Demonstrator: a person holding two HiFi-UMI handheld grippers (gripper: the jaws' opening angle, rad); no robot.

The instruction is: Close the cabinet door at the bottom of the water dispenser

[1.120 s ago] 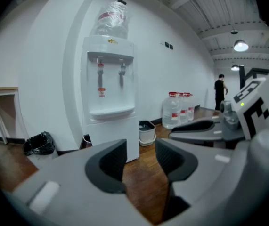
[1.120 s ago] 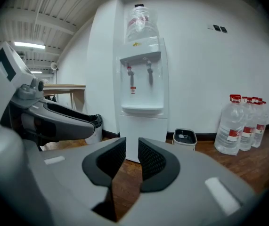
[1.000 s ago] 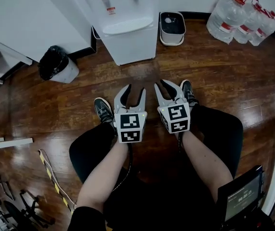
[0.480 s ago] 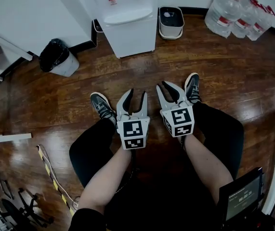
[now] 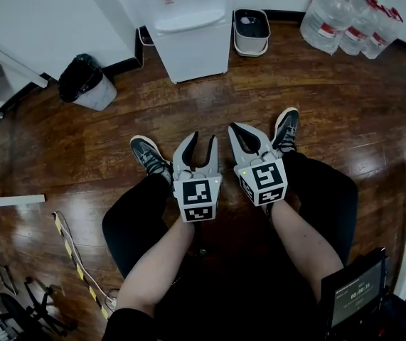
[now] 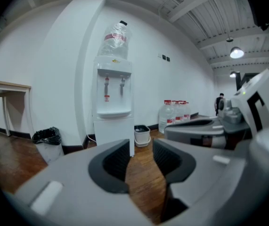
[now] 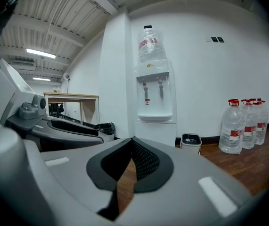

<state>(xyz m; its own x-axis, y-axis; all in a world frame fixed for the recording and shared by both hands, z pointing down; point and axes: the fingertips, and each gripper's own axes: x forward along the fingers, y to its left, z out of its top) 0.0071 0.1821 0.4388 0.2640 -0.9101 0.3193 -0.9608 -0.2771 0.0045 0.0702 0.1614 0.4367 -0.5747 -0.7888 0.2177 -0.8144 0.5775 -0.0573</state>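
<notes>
Facing water dispenser (image 5: 188,38) at wall, well apart from both grippers; cabinet door (image 5: 194,57) at its base looks flush, though too distant for certainty; left gripper (image 5: 201,138) jaws apart, empty, just been narrowing; right gripper (image 5: 237,130) jaws clenched together, empty.

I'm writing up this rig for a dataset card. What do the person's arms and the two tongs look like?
Both the left tongs and right tongs have pale grey shells with black ribbed pads inside the curved jaws. Each carries a cube with black-and-white square markers. The forearms are uncovered; a black sleeve shows on the left arm.
</notes>
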